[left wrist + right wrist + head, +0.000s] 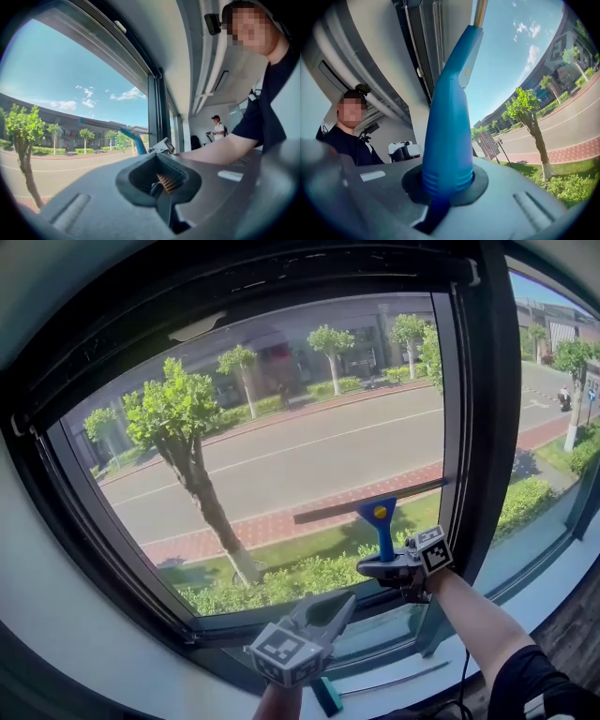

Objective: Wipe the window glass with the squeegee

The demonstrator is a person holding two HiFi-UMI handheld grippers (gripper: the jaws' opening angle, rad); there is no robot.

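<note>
Squeegee (380, 519) in right gripper (397, 569) jaws

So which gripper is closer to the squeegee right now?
Right. The right gripper is clamped on the squeegee by its blue handle; the left gripper hangs lower left, shut and empty, not touching it.

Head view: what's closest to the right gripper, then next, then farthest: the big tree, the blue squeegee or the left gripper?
1. The blue squeegee: clamped in the right gripper, sticking up from it.
2. The left gripper: lower left, indoors.
3. The big tree: outside, far off at upper left.
</note>
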